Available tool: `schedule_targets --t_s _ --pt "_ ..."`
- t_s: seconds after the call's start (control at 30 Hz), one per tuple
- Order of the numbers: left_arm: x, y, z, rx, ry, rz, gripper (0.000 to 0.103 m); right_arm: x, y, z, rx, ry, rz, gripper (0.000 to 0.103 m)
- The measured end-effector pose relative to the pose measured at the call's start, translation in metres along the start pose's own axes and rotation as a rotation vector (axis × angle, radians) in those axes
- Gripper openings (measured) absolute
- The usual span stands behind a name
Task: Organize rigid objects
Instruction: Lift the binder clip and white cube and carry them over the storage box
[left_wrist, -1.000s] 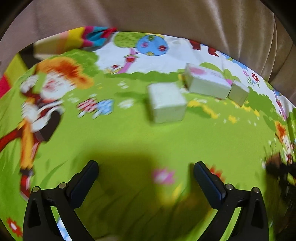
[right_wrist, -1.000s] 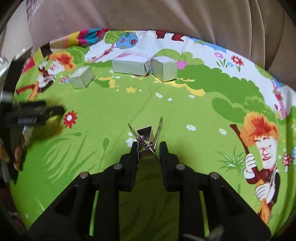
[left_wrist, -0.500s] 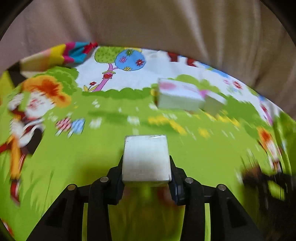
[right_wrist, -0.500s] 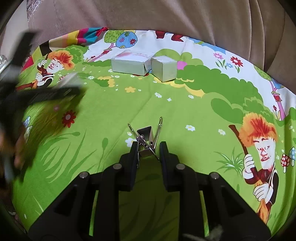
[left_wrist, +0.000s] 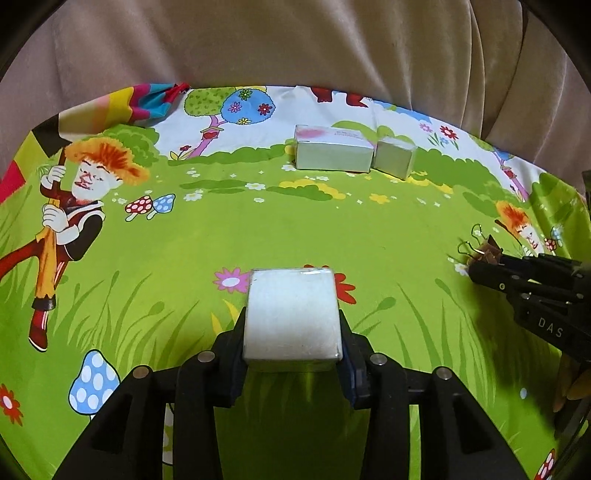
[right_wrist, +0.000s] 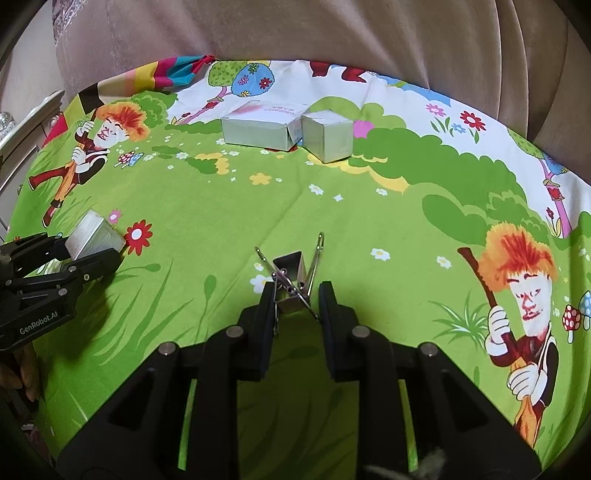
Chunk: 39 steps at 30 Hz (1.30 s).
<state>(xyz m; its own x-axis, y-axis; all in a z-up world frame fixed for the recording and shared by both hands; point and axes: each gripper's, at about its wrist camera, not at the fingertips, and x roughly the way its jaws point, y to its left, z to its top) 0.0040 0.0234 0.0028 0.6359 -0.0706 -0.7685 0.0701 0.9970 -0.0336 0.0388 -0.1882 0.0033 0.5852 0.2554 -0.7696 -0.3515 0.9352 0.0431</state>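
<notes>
White cube (left_wrist: 291, 314) clamped in left gripper (left_wrist: 291, 332) fingers, straight ahead of long box (left_wrist: 332, 153) and small box (left_wrist: 393, 158) at bench's far edge; right gripper (right_wrist: 295, 299) clenched on binder clip (right_wrist: 291, 277).

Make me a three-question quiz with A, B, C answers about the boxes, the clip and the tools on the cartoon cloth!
1. Where is the long box?
A. beside a small box at the cloth's far edge
B. in the left tool
C. on top of the clip

2. How many boxes are there in all?
A. two
B. three
C. five

3. What is the right tool doing?
A. hanging open
B. gripping a binder clip
C. holding a box

Answers: 1 A, the two sit side by side. 2 B, two on the cloth plus a white box in the left tool. 3 B, its fingers pinch the clip.
</notes>
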Motion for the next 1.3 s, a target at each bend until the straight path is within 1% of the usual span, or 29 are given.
schedule_targets --t_s 0.1,0.27,0.33,0.37,0.4,0.43,0.53,0.6,0.67,0.8,0.9,1.0,1.03,1.13,1.23,1.3 --pt "-0.001 -0.001 -0.001 0.003 0.0 0.006 0.041 0.0 0.0 -0.001 0.004 -0.002 0.001 0.027" --pt "0.0 -0.004 0.0 0.015 0.002 0.029 0.042 -0.001 0.003 -0.001 -0.007 -0.001 -0.028 0.026" --pt "-0.006 -0.005 -0.004 -0.014 0.018 0.051 0.041 -0.003 0.003 0.0 -0.004 -0.002 -0.038 0.026" --pt "-0.012 -0.007 -0.009 -0.038 0.031 0.036 0.041 -0.007 0.003 -0.003 0.008 -0.003 -0.06 0.026" --pt "-0.02 -0.008 -0.015 -0.059 0.032 0.006 0.041 -0.018 0.006 -0.009 0.036 -0.015 -0.059 0.026" --pt "-0.032 -0.012 -0.023 -0.072 0.023 -0.02 0.041 -0.028 0.009 -0.014 0.055 -0.033 -0.04 0.026" --pt "-0.063 -0.031 -0.047 -0.023 -0.007 -0.019 0.041 -0.074 0.023 -0.05 0.102 -0.102 -0.021 0.026" --pt "-0.08 -0.038 -0.058 -0.001 -0.016 -0.017 0.041 -0.094 0.029 -0.069 0.116 -0.125 -0.01 0.026" --pt "-0.099 -0.041 -0.063 0.016 -0.043 -0.015 0.041 -0.116 0.037 -0.085 0.097 -0.143 -0.03 0.026" --pt "-0.141 -0.043 -0.061 0.029 -0.145 0.011 0.041 -0.166 0.038 -0.093 0.115 -0.268 -0.056 0.026" --pt "-0.168 -0.039 -0.053 0.002 -0.211 0.011 0.041 -0.201 0.042 -0.088 0.1 -0.378 -0.088 0.026" --pt "-0.193 -0.038 -0.043 0.003 -0.283 0.021 0.041 -0.235 0.053 -0.083 0.083 -0.515 -0.127 0.026" --pt "-0.203 -0.037 -0.041 0.004 -0.31 0.024 0.041 -0.243 0.055 -0.083 0.084 -0.549 -0.134 0.026" --pt "-0.232 -0.037 -0.039 0.011 -0.401 0.041 0.041 -0.274 0.067 -0.085 0.073 -0.684 -0.174 0.026" --pt "-0.254 -0.037 -0.038 0.014 -0.466 0.049 0.041 -0.294 0.077 -0.083 0.049 -0.763 -0.195 0.026" --pt "-0.266 -0.038 -0.038 0.014 -0.499 0.052 0.041 -0.304 0.082 -0.082 0.034 -0.791 -0.202 0.026"
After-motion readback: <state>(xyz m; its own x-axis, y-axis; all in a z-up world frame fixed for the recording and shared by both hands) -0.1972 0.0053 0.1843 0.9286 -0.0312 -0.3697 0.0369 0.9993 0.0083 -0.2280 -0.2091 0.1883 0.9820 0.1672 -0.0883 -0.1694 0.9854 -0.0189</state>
